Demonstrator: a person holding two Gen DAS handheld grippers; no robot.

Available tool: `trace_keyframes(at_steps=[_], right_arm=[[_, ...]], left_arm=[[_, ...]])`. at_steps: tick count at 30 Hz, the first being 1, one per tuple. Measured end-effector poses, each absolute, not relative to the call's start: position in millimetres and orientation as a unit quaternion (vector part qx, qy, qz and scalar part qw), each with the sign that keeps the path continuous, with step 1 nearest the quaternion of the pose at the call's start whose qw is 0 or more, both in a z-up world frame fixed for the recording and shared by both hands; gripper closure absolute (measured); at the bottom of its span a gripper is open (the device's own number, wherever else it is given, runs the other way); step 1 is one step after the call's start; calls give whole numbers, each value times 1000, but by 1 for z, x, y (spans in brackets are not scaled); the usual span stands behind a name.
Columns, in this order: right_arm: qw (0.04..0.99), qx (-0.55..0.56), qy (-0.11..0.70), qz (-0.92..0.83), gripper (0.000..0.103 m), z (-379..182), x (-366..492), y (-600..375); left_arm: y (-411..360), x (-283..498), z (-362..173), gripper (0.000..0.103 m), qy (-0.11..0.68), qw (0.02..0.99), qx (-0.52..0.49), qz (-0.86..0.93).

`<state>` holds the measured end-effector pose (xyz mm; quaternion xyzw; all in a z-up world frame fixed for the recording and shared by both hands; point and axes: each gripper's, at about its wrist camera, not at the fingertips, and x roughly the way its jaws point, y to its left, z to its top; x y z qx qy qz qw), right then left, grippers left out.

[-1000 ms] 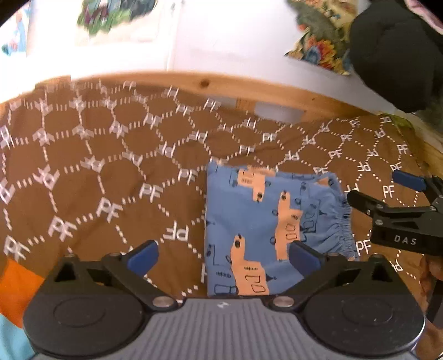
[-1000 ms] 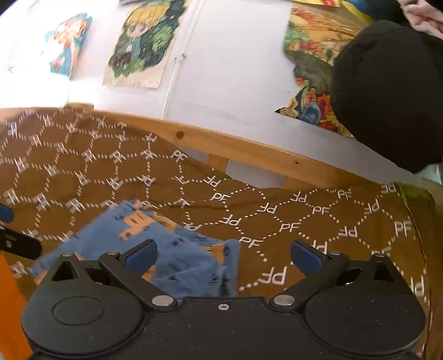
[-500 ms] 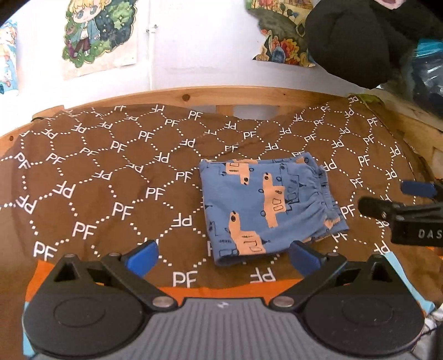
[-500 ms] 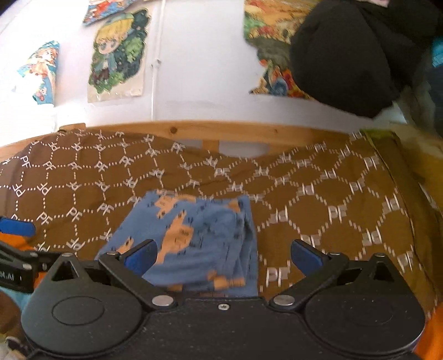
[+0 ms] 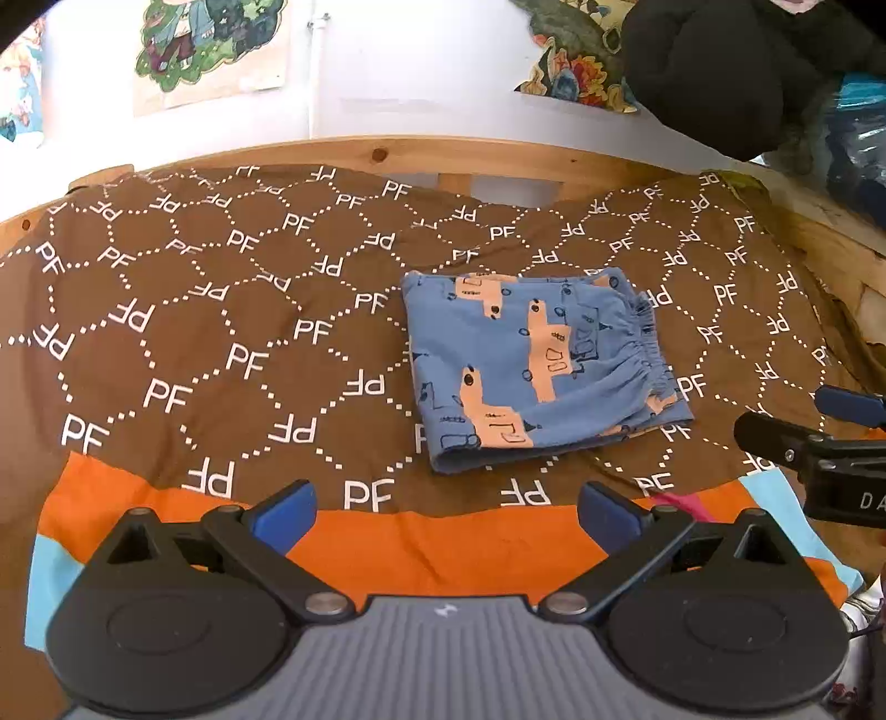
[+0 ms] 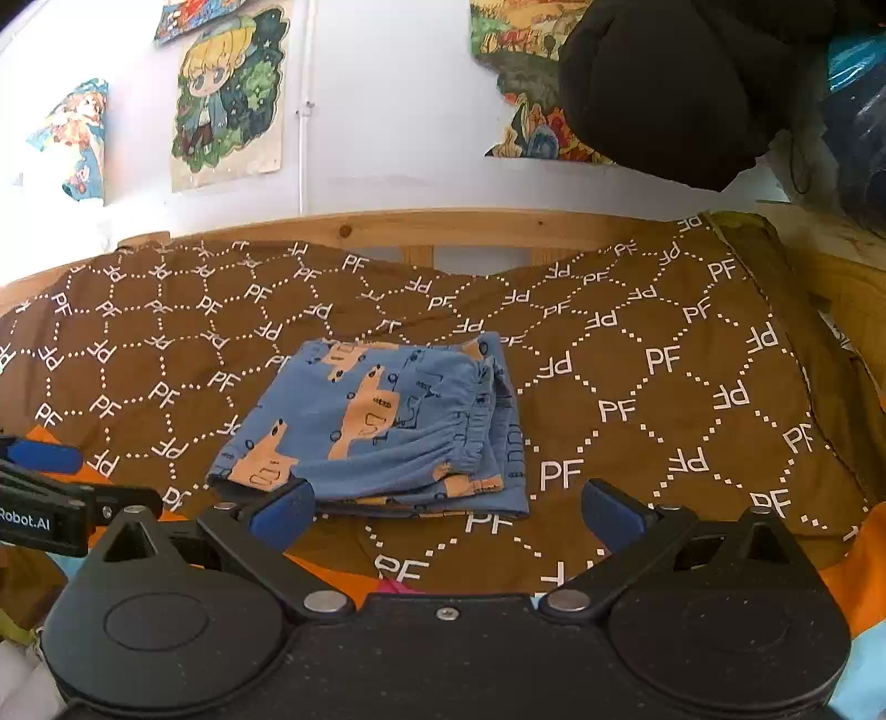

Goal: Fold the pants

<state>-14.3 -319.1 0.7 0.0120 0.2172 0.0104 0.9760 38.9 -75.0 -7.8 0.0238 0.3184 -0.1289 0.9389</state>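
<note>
Pants (image 5: 531,365) lie folded on "PF"-printed brown cover (image 5: 221,310); both grippers' jaws spread, empty.

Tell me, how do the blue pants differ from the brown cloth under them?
The pants are blue with orange vehicle prints; the brown cloth carries white PF letters in dotted hexagons. The pants are folded into a small stack; the brown cloth lies spread wide. Both are printed fabric.

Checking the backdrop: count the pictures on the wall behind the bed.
4: torn picture far left, small one at top, blond-character poster centre-left, landscape poster right, partly hidden by a black garment.
</note>
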Motion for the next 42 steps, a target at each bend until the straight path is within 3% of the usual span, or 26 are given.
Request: trace_keyframes(at_steps=[42], right_arm=[[971,3,239,22,1,-7,-10,-314]], left_arm=[[-76,41,-11,0,334,935,17,-121]])
